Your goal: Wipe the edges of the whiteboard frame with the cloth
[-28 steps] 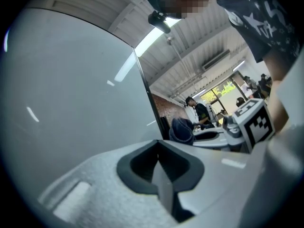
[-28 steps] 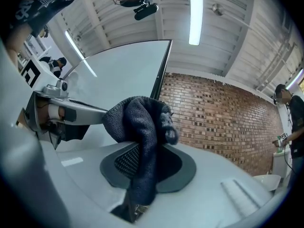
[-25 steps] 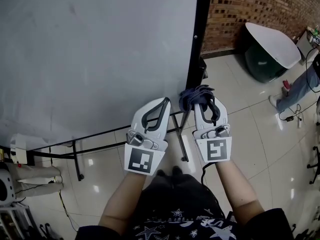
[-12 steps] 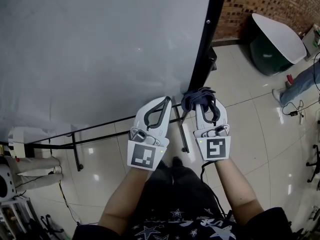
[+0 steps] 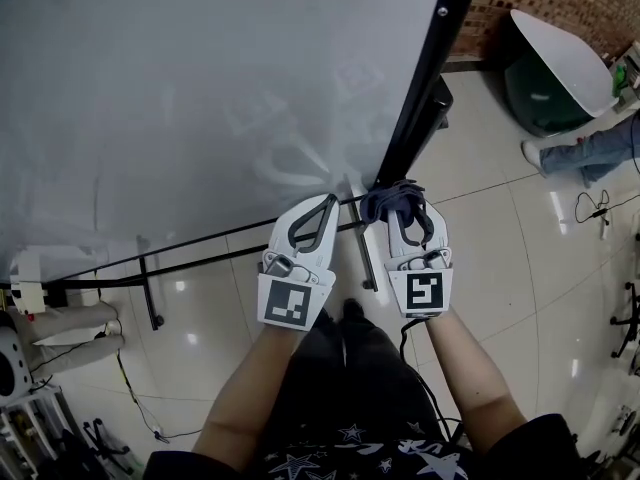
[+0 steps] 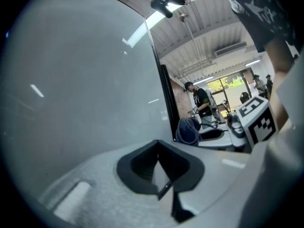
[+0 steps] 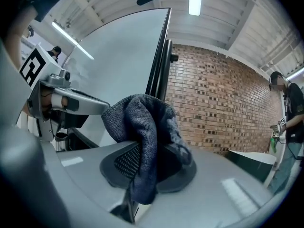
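Cloth (image 5: 390,200), pinched in the closed jaws of the right gripper (image 5: 410,216), stays at the foot of the frame (image 5: 428,83) on its black right edge, while the head view has swung. Contact seems likely but is unclear. Left gripper (image 5: 322,206): jaws together, empty. The upward wipe appears not yet begun.

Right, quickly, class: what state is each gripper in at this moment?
Left gripper: shut, nothing between its jaws.
Right gripper: shut on the cloth.
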The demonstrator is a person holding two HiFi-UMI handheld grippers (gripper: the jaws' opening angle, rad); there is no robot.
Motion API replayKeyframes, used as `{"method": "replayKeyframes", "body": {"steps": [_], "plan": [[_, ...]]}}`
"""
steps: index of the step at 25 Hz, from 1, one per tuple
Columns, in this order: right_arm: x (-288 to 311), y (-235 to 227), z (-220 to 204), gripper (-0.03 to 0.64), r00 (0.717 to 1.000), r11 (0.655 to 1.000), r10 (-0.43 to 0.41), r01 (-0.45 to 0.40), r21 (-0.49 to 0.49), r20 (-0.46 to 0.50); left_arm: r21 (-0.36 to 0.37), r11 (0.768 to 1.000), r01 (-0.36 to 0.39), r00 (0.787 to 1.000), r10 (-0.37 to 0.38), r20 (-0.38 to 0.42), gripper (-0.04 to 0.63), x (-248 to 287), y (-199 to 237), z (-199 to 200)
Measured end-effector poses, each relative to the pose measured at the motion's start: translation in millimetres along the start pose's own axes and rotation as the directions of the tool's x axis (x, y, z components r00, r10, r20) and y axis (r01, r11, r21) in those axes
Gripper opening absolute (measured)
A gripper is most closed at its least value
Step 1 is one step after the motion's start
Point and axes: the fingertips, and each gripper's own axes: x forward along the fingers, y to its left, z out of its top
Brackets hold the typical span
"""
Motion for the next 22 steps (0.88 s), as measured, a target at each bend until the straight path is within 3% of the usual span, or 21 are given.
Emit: {"method": "replayKeyframes", "body": {"steps": [7,13,17,22], "plan": [[5,6,-43,0.067,0.996,1.000,0.015,-0.017,-0.014,-0.088,-0.022,1.000,0.010,0.997,-0.011,-0.072,-0.005,-1,-3,-37],[3,13,-63,0.067,0.989,1.000,0.028,-0.026,0.016,-0.149,-0.037,0.999,0.005,0.997,-0.008,-0.081,-0.005,-8,-10,-54],[-6,17,-56,0.066,0.988,0.999,0.040,-0.036,0.031,-0.147,-0.056,0.998,0.001,0.998,-0.004,-0.065,-0.005,-17,-13,-45],[-30,20,-11,0.066,0.994,0.995,0.083,-0.079,0.064,-0.068,-0.045,0.999,0.020,0.999,-0.022,-0.046,-0.005,-27,-24,-21]]}}
